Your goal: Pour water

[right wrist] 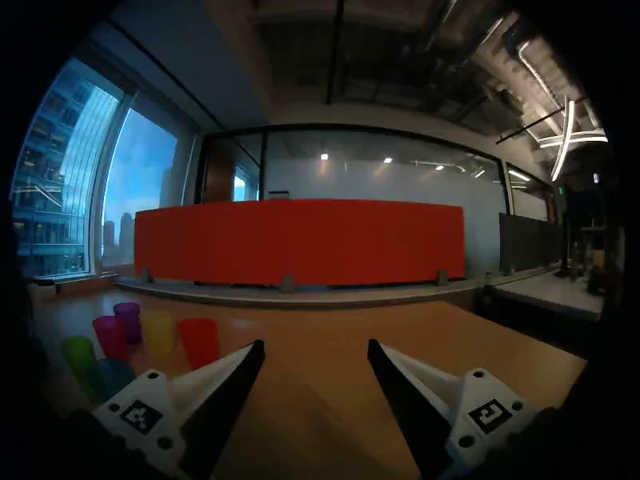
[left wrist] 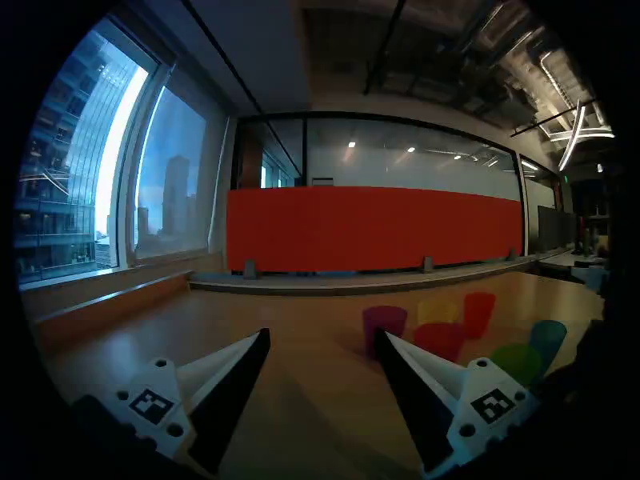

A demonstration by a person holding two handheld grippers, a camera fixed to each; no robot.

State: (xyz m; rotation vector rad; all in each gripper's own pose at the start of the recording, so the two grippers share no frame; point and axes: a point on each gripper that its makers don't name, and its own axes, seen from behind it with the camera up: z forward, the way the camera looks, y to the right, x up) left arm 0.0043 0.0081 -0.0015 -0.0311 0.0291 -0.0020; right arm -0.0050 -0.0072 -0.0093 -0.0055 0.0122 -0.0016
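Several coloured plastic cups stand upright in a cluster on a wooden table (left wrist: 304, 320). In the left gripper view they lie ahead and to the right: a purple cup (left wrist: 384, 320) just beyond my right fingertip, then a yellow cup (left wrist: 438, 310), a red cup (left wrist: 478, 312), a green cup (left wrist: 516, 362) and a teal cup (left wrist: 548, 336). My left gripper (left wrist: 320, 340) is open and holds nothing. In the right gripper view the cluster sits at the left: purple cup (right wrist: 128, 318), yellow cup (right wrist: 158, 332), red cup (right wrist: 198, 340), green cup (right wrist: 80, 356). My right gripper (right wrist: 314, 348) is open with nothing between its fingers.
A long red partition (left wrist: 372, 228) runs along the table's far edge, with a glass wall behind it. Tall windows (left wrist: 112, 184) line the left side. A second desk (right wrist: 552, 292) with small items stands at the right. Bare wood (right wrist: 400, 328) stretches ahead of the right gripper.
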